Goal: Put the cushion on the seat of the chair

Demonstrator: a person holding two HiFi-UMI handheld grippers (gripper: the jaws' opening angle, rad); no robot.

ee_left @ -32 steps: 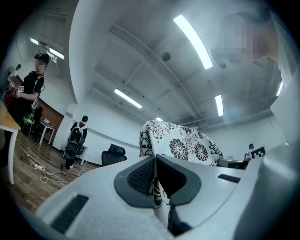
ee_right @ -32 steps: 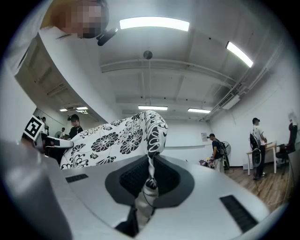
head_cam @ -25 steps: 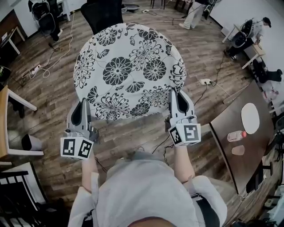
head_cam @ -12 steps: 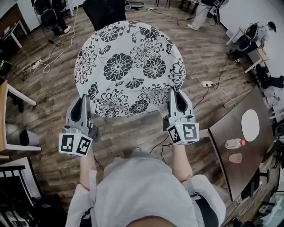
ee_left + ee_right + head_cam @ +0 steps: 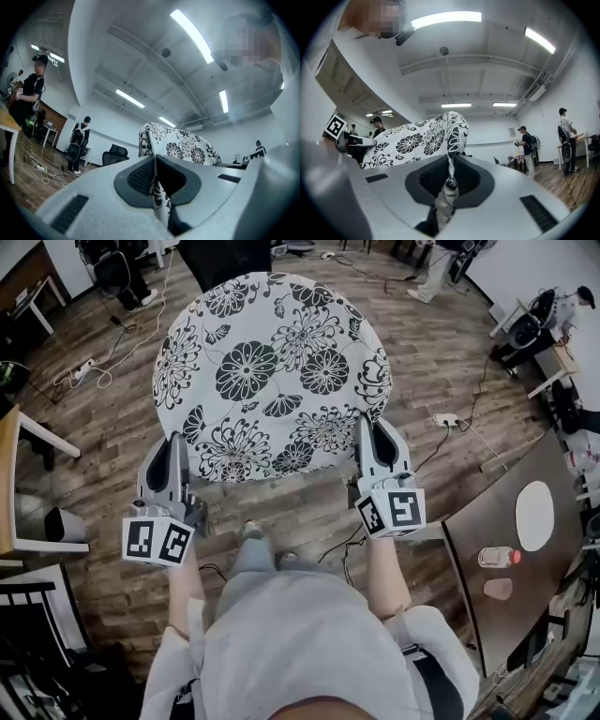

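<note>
I hold the round white cushion with a black flower print (image 5: 272, 371) by its near rim, in the middle of the head view, clear of the wooden plank floor (image 5: 441, 362). My left tool (image 5: 174, 454) is clamped on the rim at the lower left. The left gripper view shows the printed fabric pinched flat between the two dark pads. My right tool (image 5: 375, 439) is clamped the same way on the lower right of the rim, with a fold of cloth and its piping squeezed between the pads.

From both tools the cushion runs away from me, towards the top of the frame, with its broad printed face turned up at my head. It is close to round, so it has no real long axis. What counts is that its free far edge leads.

The black chair (image 5: 225, 257) shows only as a dark back above that far edge, at the top, a little left of centre. Its seat is hidden behind the cushion. Neither hand is clearly nearer. I judge the coming move to be forward and down, so the cushion lands flat on the seat.
</note>
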